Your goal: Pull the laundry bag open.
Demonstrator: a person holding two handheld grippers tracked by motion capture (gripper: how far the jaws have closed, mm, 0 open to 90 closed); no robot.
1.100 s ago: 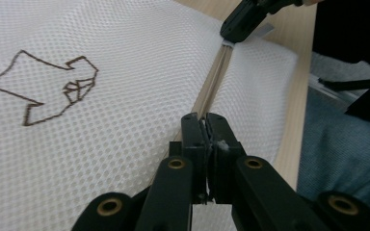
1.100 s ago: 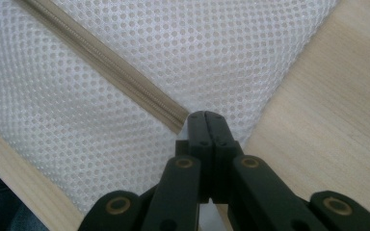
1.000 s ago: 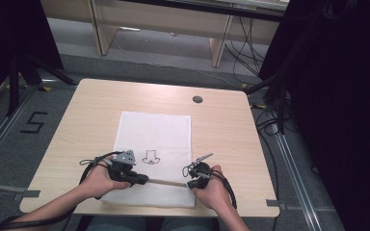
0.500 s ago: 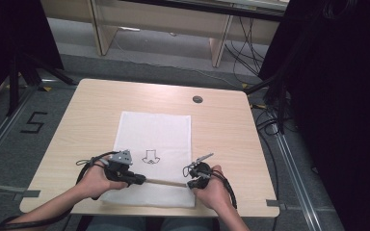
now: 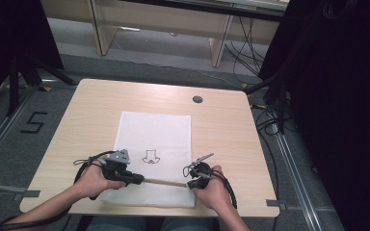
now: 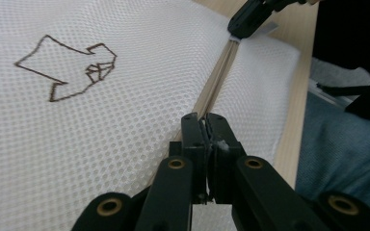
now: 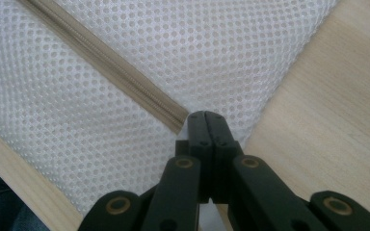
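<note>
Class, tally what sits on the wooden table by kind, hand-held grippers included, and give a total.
White mesh bag with tan zipper: 1
Black grippers: 2, left gripper and right gripper
Round dark grommet: 1
Total: 4

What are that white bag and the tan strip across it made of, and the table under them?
White bag: looks like synthetic mesh fabric, matte, woven with rows of small holes. Tan strip: seemingly a zipper on cloth tape, with a fine toothed line down its middle. Table: pale wood or wood-look laminate, smooth, with a straight grain pattern.
</note>
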